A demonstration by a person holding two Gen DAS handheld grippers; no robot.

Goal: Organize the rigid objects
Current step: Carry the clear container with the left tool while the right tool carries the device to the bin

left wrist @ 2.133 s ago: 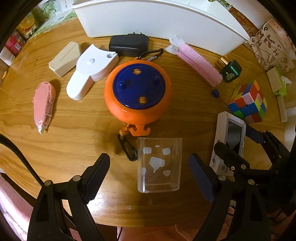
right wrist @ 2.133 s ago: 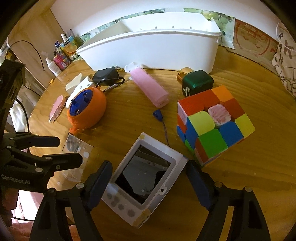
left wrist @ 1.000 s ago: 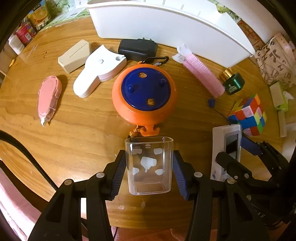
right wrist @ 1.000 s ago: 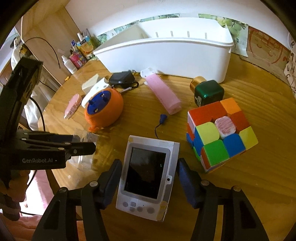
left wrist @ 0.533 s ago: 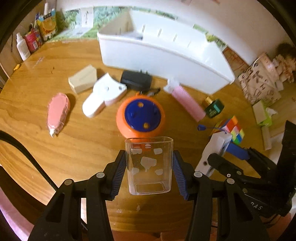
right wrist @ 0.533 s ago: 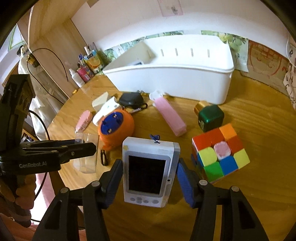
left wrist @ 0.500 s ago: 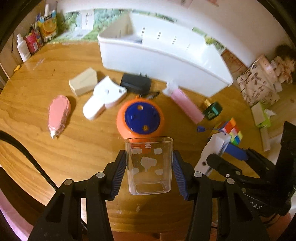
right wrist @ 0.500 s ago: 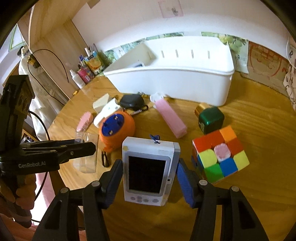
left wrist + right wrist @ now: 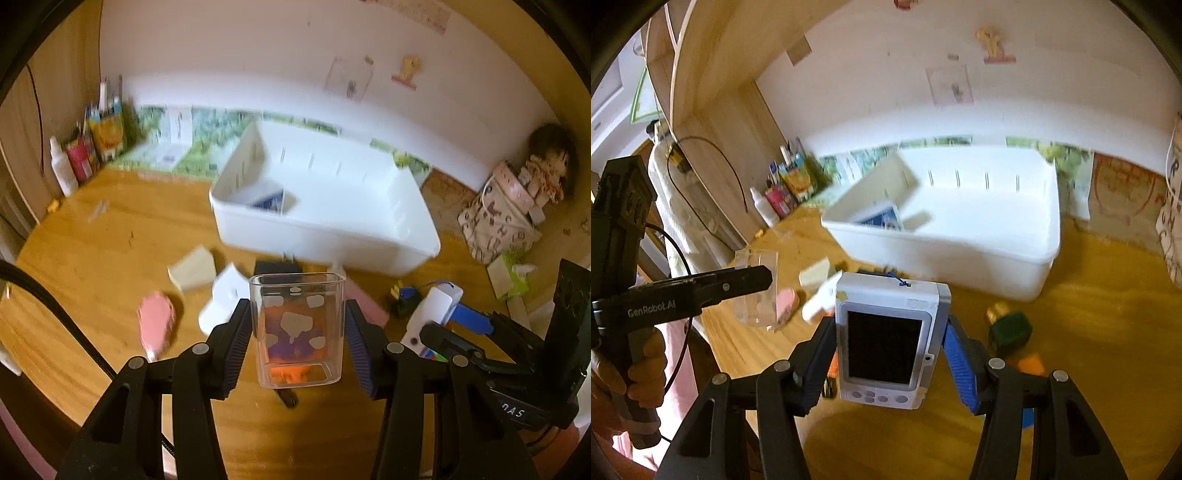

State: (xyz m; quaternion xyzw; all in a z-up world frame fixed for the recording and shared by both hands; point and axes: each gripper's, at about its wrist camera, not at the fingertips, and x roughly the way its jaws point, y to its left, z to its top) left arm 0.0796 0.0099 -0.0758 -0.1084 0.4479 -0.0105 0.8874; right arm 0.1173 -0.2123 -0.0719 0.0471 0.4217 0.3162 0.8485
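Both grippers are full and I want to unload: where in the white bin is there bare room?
The white bin is bare across its middle and right. Only the left corner is taken, by a blue-printed box. The table before the bin is crowded; left of the beige block it is bare.

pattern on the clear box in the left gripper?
White blotchy patches on the clear box, one large, smaller around it. Best in left wrist view.

Both claws lifted: clear cup point(image 9: 297, 330), white device point(image 9: 888, 341) now raised off table.
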